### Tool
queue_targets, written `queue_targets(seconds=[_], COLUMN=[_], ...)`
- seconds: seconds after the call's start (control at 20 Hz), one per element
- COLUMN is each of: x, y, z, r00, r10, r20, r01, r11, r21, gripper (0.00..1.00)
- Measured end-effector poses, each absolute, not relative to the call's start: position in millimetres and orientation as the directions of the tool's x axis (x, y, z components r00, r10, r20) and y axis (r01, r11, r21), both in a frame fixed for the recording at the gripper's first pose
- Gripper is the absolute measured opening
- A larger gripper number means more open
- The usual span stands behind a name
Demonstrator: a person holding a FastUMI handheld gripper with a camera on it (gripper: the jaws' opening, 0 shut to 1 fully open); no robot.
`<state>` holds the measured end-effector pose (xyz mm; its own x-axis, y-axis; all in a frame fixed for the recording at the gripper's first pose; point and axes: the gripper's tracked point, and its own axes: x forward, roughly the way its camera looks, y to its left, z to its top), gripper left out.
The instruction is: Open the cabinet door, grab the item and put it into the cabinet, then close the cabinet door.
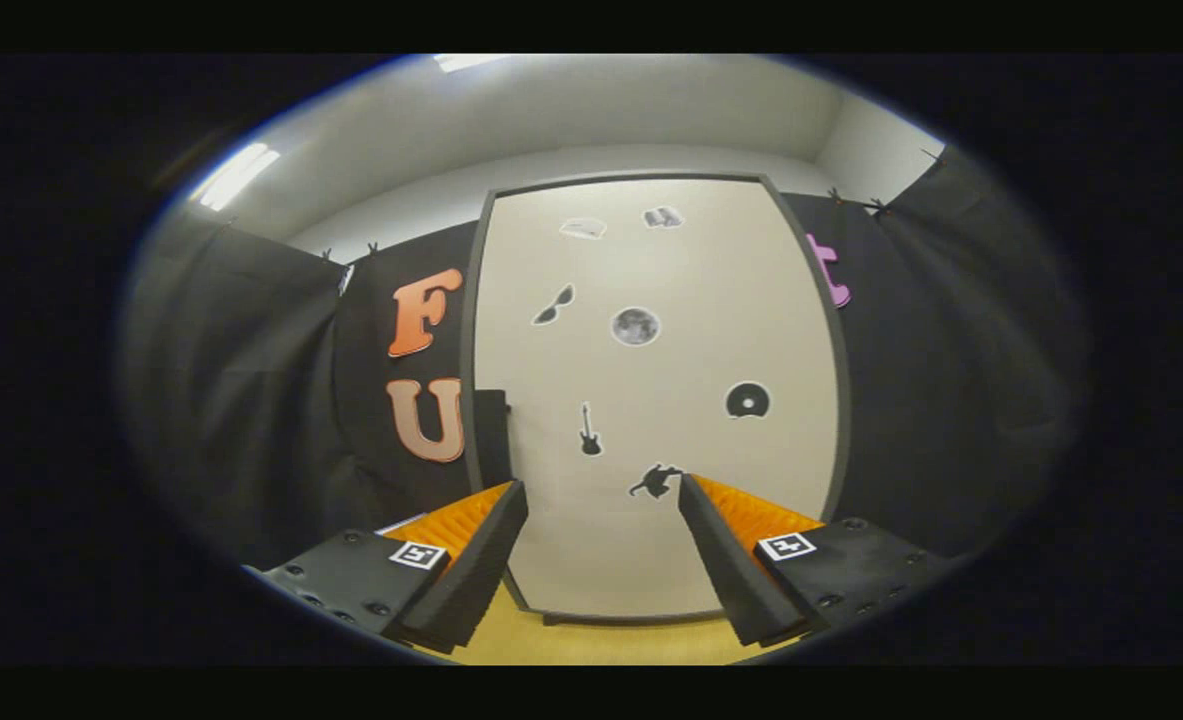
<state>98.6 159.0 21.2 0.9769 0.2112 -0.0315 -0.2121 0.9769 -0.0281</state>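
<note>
cabinet door (651, 400) shut, gripper (603, 490) spread, empty

Black cloth walls (251, 400) hang on both sides beneath a pale upper wall (431, 200) and white ceiling (601, 100) lit by strip lights (236, 175), with a yellow table (601, 640) below.

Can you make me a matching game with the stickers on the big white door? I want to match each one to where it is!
Things:
1. guitar sticker
2. moon sticker
3. disc sticker
4. sunglasses sticker

Places on the cabinet door:
A. left of the moon
B. door's middle, above the guitar
C. low, just beyond the open gripper
D. nearest the right edge

Pairs: 1-C, 2-B, 3-D, 4-A
</note>
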Motion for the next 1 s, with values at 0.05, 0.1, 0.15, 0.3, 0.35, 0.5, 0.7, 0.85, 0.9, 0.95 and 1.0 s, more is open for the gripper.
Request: queue_targets(seconds=[0.05, 0.1, 0.15, 0.3, 0.35, 0.5, 0.7, 0.85, 0.9, 0.95, 1.0], x=[108.5, 119.1, 131.6, 163.7, 171.5, 189.8, 204.0, 205.1, 209.6, 206.5, 206.8], y=[175.1, 188.4, 198.2, 218.5, 221.9, 229.5, 242.6, 248.9, 241.2, 241.7, 243.7], z=[18.3, 15.7, 13.6, 6.3, 6.3, 2.1, -14.1, -17.9, -19.0, -21.3, -24.1], r00=[0.967, 0.959, 0.953, 0.949, 0.951, 0.957, 0.947, 0.941, 0.950, 0.947, 0.941], r10=[0.249, 0.278, 0.295, 0.302, 0.294, 0.272, 0.288, 0.309, 0.278, 0.291, 0.309], r20=[-0.046, -0.057, -0.067, -0.092, -0.095, -0.099, -0.140, -0.139, -0.140, -0.135, -0.140], r01=[-0.249, -0.277, -0.293, -0.302, -0.296, -0.277, -0.293, -0.311, -0.281, -0.290, -0.306], r11=[0.968, 0.961, 0.956, 0.953, 0.955, 0.960, 0.956, 0.950, 0.960, 0.957, 0.951], r21=[0.000, 0.022, 0.031, 0.004, -0.010, -0.038, -0.020, 0.006, -0.005, 0.026, 0.043], gripper=[0.98, 0.98, 0.98, 0.98, 0.98, 0.98, 0.90, 0.61, 0.52, 0.43, 0.40])
